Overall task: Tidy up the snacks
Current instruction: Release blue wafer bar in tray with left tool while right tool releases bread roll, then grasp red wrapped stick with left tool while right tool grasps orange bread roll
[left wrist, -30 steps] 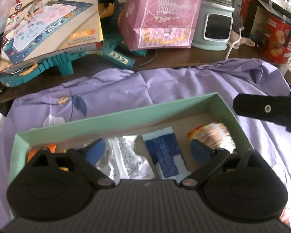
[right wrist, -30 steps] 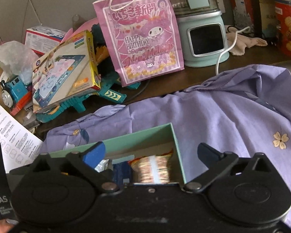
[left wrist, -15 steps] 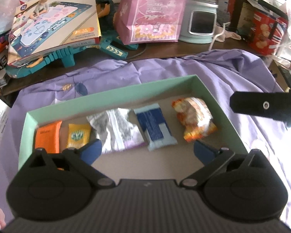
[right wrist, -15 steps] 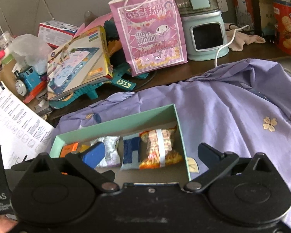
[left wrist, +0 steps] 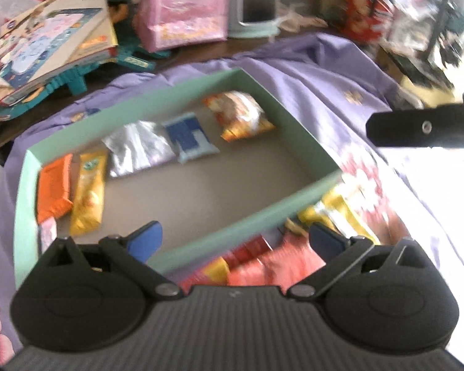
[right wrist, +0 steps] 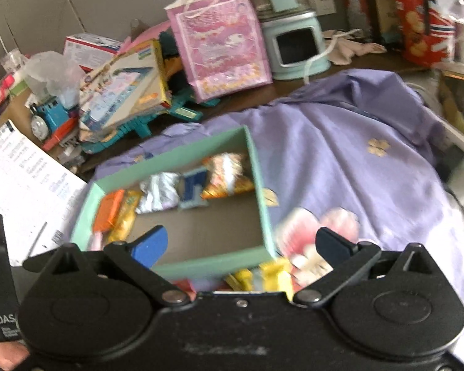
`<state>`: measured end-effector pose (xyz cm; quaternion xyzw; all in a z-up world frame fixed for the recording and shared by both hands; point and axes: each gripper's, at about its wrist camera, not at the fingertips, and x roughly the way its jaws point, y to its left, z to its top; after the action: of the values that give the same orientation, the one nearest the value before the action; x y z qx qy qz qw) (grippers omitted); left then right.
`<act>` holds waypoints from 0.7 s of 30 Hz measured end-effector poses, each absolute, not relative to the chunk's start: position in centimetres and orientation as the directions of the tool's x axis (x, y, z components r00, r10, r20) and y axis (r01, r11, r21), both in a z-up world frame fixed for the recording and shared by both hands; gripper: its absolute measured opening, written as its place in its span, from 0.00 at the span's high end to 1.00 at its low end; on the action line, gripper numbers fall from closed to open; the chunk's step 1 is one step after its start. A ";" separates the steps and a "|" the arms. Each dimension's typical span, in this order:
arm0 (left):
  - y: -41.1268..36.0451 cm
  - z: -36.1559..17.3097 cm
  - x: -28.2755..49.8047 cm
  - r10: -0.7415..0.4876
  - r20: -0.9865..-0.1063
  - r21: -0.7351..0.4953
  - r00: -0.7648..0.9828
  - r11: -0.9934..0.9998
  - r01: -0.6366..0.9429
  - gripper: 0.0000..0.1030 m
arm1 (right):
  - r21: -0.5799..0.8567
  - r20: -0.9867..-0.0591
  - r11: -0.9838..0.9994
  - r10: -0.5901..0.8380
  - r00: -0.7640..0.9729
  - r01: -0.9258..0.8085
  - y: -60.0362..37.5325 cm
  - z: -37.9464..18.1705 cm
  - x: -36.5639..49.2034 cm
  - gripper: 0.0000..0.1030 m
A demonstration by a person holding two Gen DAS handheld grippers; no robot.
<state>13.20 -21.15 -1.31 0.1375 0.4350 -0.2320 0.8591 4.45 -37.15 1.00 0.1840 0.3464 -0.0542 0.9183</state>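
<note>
Both sets of tongs, left (left wrist: 233, 236) and right (right wrist: 241, 242), are hanging spread wide with nothing in them. Loose snack packets (left wrist: 275, 262) are lying just outside the green box (left wrist: 247, 216), against its near wall. They're looking light, crinkly and slippery, so I'm thinking pinch a flat sealed edge, not the puffy middle.

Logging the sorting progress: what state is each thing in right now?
Green box: open, partly filled.
Orange packet: inside the box, lying flat.
Blue packet: inside the box, flat.
Red packets: outside the box, on the cloth.
Left tongs: open, empty.
Right tongs: open, empty.
</note>
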 end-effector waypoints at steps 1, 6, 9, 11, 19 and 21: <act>-21.4 -1.6 12.6 -0.282 -0.814 0.042 0.508 0.843 0.536 0.00 | 0.289 -0.666 0.926 0.012 0.746 0.242 -37.4 0.7 3.6 0.00; -23.1 -2.9 10.9 -0.284 -0.821 0.084 0.495 0.798 0.597 0.00 | 0.296 -0.698 0.904 -0.015 0.716 0.308 -39.2 -1.2 0.1 0.00; -24.2 -3.8 10.4 -0.285 -0.826 0.102 0.486 0.773 0.626 0.00 | 0.301 -0.726 0.874 -0.049 0.686 0.382 -40.5 -2.8 -1.6 0.00; -25.0 -4.3 10.2 -0.279 -0.831 0.118 0.482 0.757 0.642 0.00 | 0.331 -0.739 0.845 -0.045 0.672 0.421 -41.4 -3.8 -2.5 0.00; -26.9 -6.0 9.6 -0.271 -0.855 0.130 0.441 0.713 0.689 0.22 | 0.421 -0.752 0.779 0.013 0.659 0.465 -43.1 -7.4 -4.5 0.27; -26.9 -6.2 9.5 -0.272 -0.865 0.117 0.422 0.709 0.696 0.41 | 0.420 -0.754 0.783 0.020 0.656 0.459 -42.9 -7.9 -4.7 0.35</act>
<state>9.49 -26.92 -6.21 0.2372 0.4469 -0.2990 0.8091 -4.67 -42.90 -7.88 0.3034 0.3946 -0.1277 0.8579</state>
